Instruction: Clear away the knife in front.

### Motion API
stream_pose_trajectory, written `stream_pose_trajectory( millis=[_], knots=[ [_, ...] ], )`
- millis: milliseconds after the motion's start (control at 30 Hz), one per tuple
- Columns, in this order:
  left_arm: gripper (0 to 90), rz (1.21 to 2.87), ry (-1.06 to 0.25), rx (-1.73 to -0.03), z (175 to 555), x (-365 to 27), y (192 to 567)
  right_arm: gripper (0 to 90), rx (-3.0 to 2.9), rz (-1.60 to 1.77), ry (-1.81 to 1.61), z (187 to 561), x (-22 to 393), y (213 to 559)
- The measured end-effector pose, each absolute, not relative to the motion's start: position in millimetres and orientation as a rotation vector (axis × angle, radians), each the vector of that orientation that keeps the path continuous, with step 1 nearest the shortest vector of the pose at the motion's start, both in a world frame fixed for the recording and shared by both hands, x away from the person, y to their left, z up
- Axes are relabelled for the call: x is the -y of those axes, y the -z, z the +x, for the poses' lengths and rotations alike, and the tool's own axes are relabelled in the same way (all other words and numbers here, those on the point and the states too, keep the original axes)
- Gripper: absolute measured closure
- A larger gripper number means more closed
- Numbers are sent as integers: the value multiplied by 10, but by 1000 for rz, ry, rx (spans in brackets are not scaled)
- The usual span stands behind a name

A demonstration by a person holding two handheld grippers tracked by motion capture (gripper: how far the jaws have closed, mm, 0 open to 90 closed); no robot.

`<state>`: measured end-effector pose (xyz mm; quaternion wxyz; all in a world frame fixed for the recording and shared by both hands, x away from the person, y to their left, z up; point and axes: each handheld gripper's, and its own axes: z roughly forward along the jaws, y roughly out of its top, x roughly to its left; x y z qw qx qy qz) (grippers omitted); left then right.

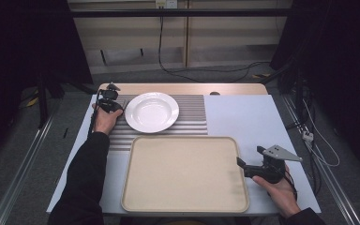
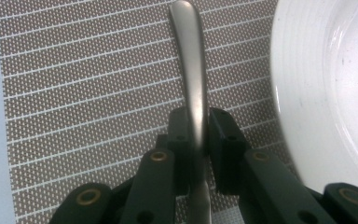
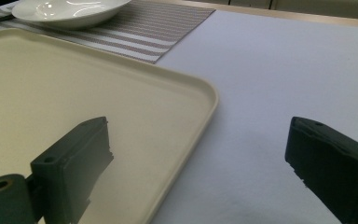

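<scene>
No writing, label, brand, number or sign can be read anywhere in these views. The round white ceramic plate (image 1: 151, 111), the striped grey woven placemat (image 1: 192, 115), the beige rectangular plastic tray (image 1: 185, 173) and the pale blue tabletop (image 1: 243, 117) all carry plain, unmarked surfaces.

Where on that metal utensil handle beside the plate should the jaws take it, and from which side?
Grip the metal utensil handle across its narrow waist, about where the left gripper already pinches it, coming from above with one jaw on each long edge. It lies flat on the striped placemat, slim and slightly curved, so a crosswise pinch should hold best. The white plate sits close alongside, so keep that jaw tight to the handle.
</scene>
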<state>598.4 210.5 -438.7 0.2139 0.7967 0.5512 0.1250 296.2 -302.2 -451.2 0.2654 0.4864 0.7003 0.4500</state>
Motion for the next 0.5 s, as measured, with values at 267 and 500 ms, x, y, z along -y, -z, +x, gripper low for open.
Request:
stream_pose_trajectory(
  millis=[267, 500],
  knots=[
    [798, 2223, -353, -1522, 5961, -2093, 4380, 62, -1893, 1313, -1216, 2963, 3020, 4512],
    [798, 2238, -371, -1524, 5926, -2082, 4366, 58, -1893, 1316, -1218, 2961, 3020, 4511]
  ],
)
